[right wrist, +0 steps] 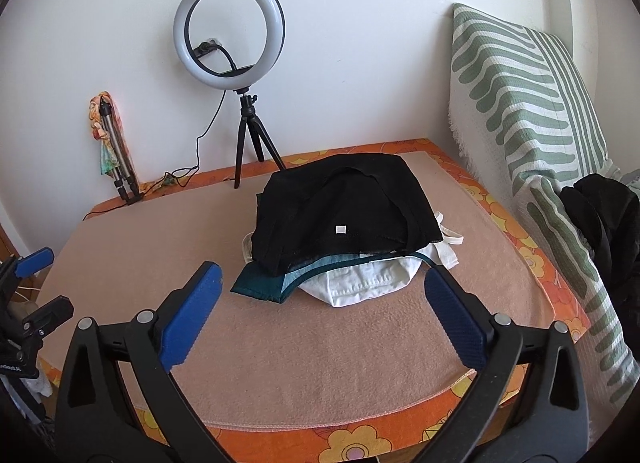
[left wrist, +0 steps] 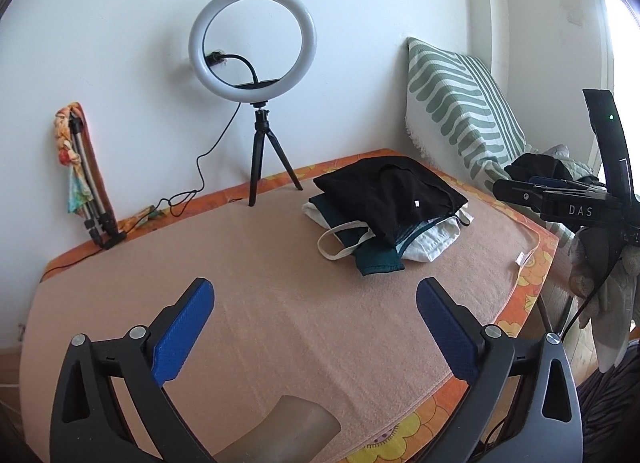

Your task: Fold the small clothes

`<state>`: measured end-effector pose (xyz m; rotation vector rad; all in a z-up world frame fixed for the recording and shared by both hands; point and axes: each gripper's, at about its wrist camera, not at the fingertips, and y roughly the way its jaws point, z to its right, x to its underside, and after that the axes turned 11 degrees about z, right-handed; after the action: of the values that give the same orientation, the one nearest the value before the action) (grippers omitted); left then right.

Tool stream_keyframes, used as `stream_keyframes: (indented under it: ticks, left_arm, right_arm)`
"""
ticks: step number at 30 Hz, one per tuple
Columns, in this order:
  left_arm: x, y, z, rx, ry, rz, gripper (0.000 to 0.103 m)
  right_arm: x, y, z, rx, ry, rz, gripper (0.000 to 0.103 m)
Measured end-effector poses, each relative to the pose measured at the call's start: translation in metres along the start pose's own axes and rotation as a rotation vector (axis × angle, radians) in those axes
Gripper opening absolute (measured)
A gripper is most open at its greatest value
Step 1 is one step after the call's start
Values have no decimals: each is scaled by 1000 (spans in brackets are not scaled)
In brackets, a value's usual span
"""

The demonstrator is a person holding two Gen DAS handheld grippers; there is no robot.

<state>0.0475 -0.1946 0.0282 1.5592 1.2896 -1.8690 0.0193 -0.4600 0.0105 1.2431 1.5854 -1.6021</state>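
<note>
A stack of folded small clothes lies on the peach towel (right wrist: 320, 363). On top is a black garment (right wrist: 340, 207) (left wrist: 390, 195), under it a teal one (right wrist: 264, 283) (left wrist: 376, 259), and at the bottom a white one (right wrist: 360, 283) (left wrist: 424, 243). My right gripper (right wrist: 323, 275) stands open just in front of the stack, with nothing between its blue pads (right wrist: 192, 323). My left gripper (left wrist: 315, 291) is open over bare towel, to the left of and nearer than the stack. The right gripper (left wrist: 520, 189) also shows side-on at the right edge of the left wrist view.
A ring light on a black tripod (right wrist: 230, 47) stands at the back, its cable (right wrist: 196, 159) trailing left. A folded tripod with a colourful cloth (right wrist: 116, 143) leans on the wall. A striped cushion (right wrist: 528, 111) and dark clothes (right wrist: 600, 223) sit at right. The orange flowered edge (right wrist: 360, 439) is near.
</note>
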Motion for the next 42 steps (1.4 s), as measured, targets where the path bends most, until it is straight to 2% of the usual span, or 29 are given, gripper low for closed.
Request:
stream_keyframes:
  ticks: [11,17,27,42]
  left_arm:
    - [25,9,-6,-3,-8,-35,101]
    - [36,18,-11,-20,-7,-59,101]
    - [43,27,-13,-44,4,-79,101]
    - [41,25,-17,-44,-12,-81,101]
  right_arm:
    - [28,-3,-14,125,114,80,103]
    - [36,2,-21,143,91,87,103]
    - [38,7,-41,117,14,100,103]
    - [39,11,-43,115,27,95,103]
